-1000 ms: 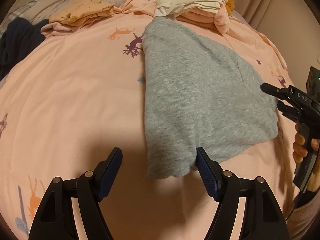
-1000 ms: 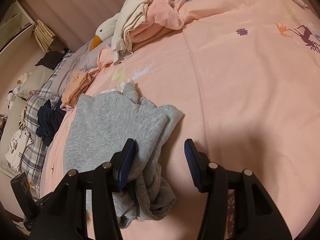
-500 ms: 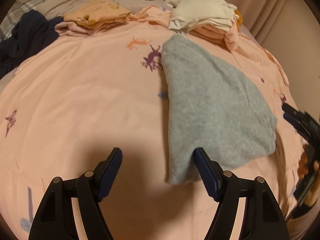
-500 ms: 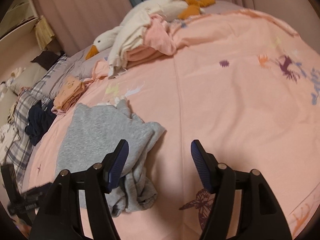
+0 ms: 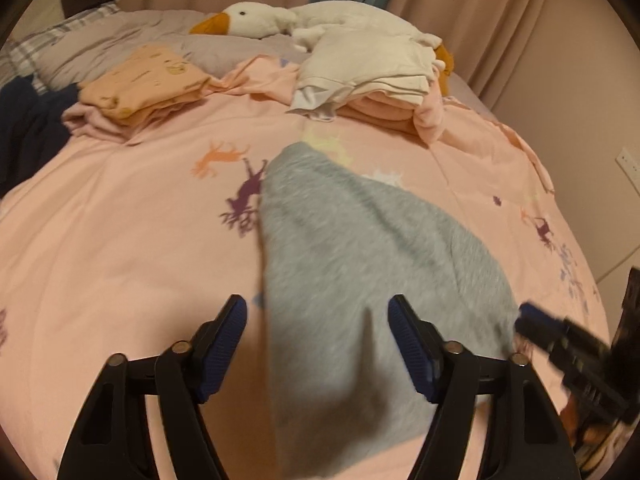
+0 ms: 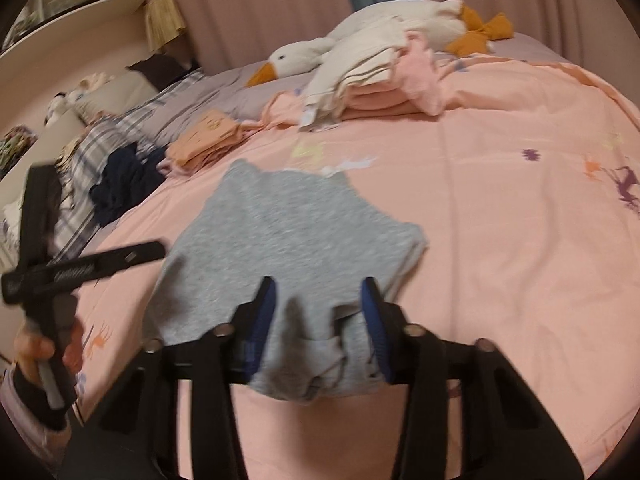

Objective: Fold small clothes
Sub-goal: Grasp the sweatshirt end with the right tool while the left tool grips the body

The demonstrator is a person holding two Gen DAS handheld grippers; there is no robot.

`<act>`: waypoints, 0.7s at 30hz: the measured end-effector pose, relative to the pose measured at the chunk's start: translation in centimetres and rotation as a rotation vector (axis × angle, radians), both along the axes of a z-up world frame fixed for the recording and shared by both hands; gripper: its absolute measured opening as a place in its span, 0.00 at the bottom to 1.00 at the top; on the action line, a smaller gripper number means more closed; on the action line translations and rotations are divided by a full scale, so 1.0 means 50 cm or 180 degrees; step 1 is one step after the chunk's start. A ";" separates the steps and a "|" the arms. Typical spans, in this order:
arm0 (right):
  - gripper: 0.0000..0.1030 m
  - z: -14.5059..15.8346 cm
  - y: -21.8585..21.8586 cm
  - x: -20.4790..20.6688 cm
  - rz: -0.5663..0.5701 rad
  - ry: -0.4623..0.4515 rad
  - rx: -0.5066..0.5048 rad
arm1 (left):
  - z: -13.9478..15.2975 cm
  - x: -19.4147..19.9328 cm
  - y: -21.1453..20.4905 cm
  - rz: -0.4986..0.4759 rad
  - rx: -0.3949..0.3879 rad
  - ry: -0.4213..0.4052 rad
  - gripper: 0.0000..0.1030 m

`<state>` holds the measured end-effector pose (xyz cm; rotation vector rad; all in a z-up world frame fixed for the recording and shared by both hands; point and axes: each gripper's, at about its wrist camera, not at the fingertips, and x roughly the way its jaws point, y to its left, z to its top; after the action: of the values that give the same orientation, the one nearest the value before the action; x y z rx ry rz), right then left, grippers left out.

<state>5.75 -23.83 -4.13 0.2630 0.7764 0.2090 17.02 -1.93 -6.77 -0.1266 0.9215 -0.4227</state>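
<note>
A grey garment (image 5: 352,248) lies partly folded on the pink bedsheet (image 5: 120,248). My left gripper (image 5: 318,344) straddles its near left corner with the jaws closing. Its right pad is at the cloth and its left pad hangs over bare sheet. In the right wrist view the garment's (image 6: 280,232) bunched near edge fills the gap of my right gripper (image 6: 318,320). Those jaws are closing and both pads touch the gathered cloth. The right gripper (image 5: 560,344) shows blurred at the garment's right edge. The left gripper (image 6: 80,268) and a hand appear left of it.
A folded orange pile (image 5: 148,80) and a dark blue garment (image 5: 28,128) lie at the far left. A white-and-pink stack (image 5: 372,76) leans on a goose plush (image 5: 260,24) at the back. Curtains and a wall stand beyond the bed.
Both grippers rose and drew back, so more of the bed shows. The right jaws narrowed onto the bunched grey cloth. The grey garment now sits between the left fingers.
</note>
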 end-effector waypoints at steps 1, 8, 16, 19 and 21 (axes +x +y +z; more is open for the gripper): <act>0.34 -0.003 0.006 0.000 0.0034 0.0003 0.0017 | -0.004 0.009 -0.008 -0.0026 0.0013 0.0014 0.57; 0.27 -0.031 0.018 0.005 0.0140 0.0092 -0.0032 | -0.024 0.048 -0.045 -0.0057 0.0260 -0.0015 0.54; 0.22 -0.088 0.013 0.011 0.0113 0.0383 -0.0048 | -0.047 0.072 -0.064 -0.0109 0.0448 -0.0034 0.54; 0.22 -0.086 0.013 0.010 0.0124 0.0372 -0.0055 | -0.053 0.079 -0.068 -0.0136 0.0468 -0.0014 0.54; 0.22 -0.085 0.012 0.011 0.0123 0.0385 -0.0043 | -0.055 0.084 -0.069 -0.0146 0.0461 -0.0001 0.54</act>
<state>6.28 -23.24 -8.40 0.2497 0.9029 0.2257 21.20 -5.41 -9.52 0.0269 0.9531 -0.3968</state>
